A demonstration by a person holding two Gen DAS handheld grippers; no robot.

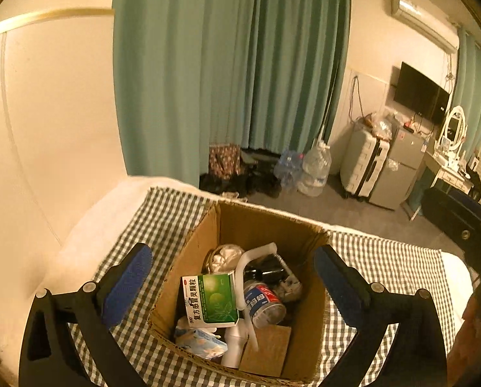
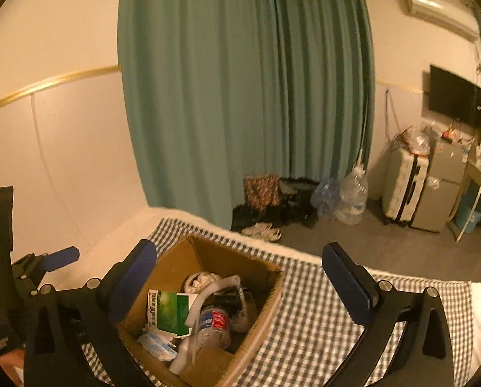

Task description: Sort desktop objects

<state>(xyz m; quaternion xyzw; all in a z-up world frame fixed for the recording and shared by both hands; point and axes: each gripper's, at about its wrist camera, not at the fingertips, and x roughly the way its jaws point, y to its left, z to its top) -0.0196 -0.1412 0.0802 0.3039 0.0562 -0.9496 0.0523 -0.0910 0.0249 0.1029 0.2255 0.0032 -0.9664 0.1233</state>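
An open cardboard box (image 1: 195,242) stands on a checked cloth (image 1: 385,258). Inside lie a green and white medicine carton (image 1: 213,300), a plastic bottle with a red and blue label (image 1: 264,303), a white curved tube (image 1: 250,258), a small tissue pack (image 1: 201,342) and a jar of crumpled white stuff (image 1: 225,254). My left gripper (image 1: 234,283) hovers above the box, open, with nothing between its blue pads (image 1: 127,287). My right gripper (image 2: 240,287) is also open and empty, up over the box (image 2: 259,316) and the cloth (image 2: 321,322). The carton (image 2: 166,312) and bottle (image 2: 213,325) show there too.
A cream wall lies left and a green curtain (image 1: 230,64) hangs behind. The cloth covers a white bed or table edge (image 1: 88,235). On the floor beyond are water jugs (image 1: 314,171), a suitcase (image 1: 366,161), a small fridge (image 1: 398,167) and dark bags. The other gripper (image 2: 59,258) shows at the left.
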